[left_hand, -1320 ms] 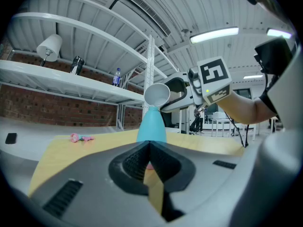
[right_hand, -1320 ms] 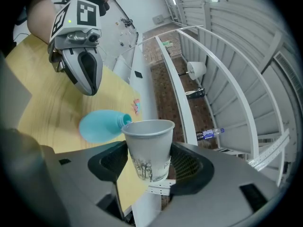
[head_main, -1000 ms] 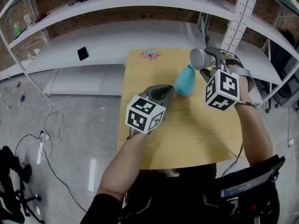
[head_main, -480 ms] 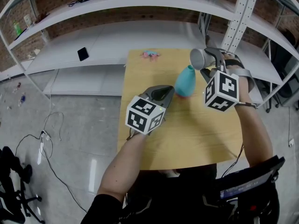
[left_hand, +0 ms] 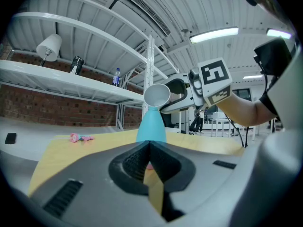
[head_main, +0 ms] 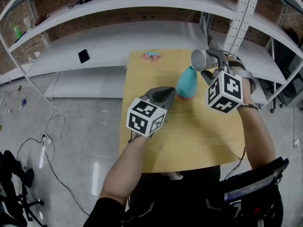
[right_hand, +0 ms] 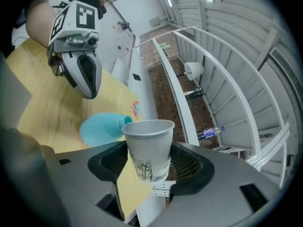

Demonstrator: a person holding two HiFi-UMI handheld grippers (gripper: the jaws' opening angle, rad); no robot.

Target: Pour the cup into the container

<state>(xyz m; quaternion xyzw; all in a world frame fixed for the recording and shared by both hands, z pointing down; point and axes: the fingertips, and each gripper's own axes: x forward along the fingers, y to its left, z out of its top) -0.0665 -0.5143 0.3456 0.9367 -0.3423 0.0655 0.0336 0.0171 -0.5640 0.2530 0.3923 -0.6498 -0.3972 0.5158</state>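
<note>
At the lower centre of the head view, the left tongs point(head_main: 171, 93) hover above the wooden worktop point(head_main: 203, 131), closed on nothing, their tips pointing at a teal bottle point(head_main: 187, 82) just ahead. To the right, the right tongs point(head_main: 209, 64) grip a paper cup point(head_main: 199, 59) by its lower wall. The cup is tipped on its side, its mouth turned toward the frame's left and hanging just over the bottle's narrow neck. What the cup holds cannot be seen. The neck is much narrower than the cup's rim, so the pour likely calls for a slow tilt with the rim's lowest edge centred over the opening, and a squeeze light enough not to crush the paper wall. The idle tongs could steady the bottle, which stands unsupported. Farther up the frame, a small pink object point(head_main: 151, 55) lies near the worktop's far edge, well apart.
</note>
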